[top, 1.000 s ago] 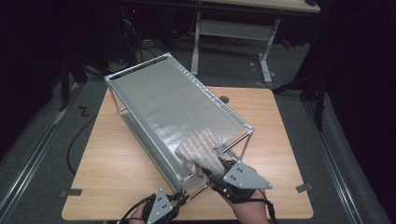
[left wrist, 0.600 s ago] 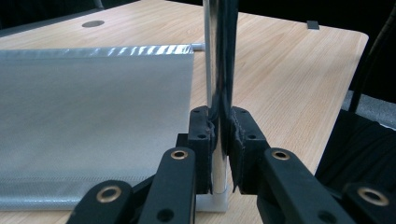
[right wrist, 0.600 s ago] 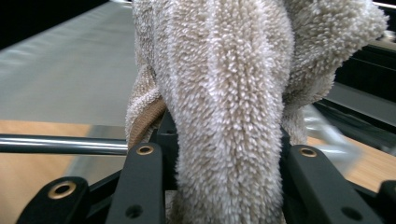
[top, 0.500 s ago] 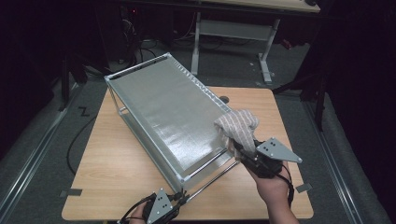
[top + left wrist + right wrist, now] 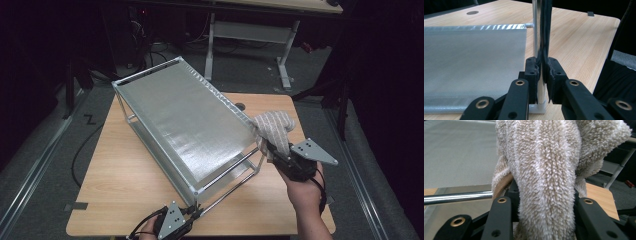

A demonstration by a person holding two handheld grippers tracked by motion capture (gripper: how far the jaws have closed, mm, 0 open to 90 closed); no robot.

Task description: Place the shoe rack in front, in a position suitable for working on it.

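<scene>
Wooden table [image 5: 125,170]: pale laminate top, bearing everything listed below; a round grommet hole [image 5: 240,106] sits near its far edge.

Metal rack [image 5: 185,125]: two-tier shelf frame of chrome tubing with fine silver mesh panels, standing diagonally across the table, far corner toward the upper left, near corner toward your left hand. The lower tier shows beneath the top panel. In the left gripper view the mesh panel [image 5: 471,65] spreads to the left of an upright chrome post [image 5: 537,37] that ends in a white plastic foot on the wood.

Cloth [image 5: 275,127]: beige, fluffy, ribbed towel, bunched into a lump, resting against the right-hand corner of the rack's top tier. In the right gripper view its pile [image 5: 546,177] hangs down thickly between the jaws, with the mesh behind it on the left and a chrome rail [image 5: 456,196] crossing below.

Right gripper [image 5: 272,150]: you hold it at the table's right side, grey plate uppermost; its jaws are clamped on the cloth.

Left gripper [image 5: 195,212]: you hold it at the near edge of the table; its jaws are closed on the rack's near corner post [image 5: 197,197], pads [image 5: 532,72] pressed to either side of the tube just above the foot.
</scene>
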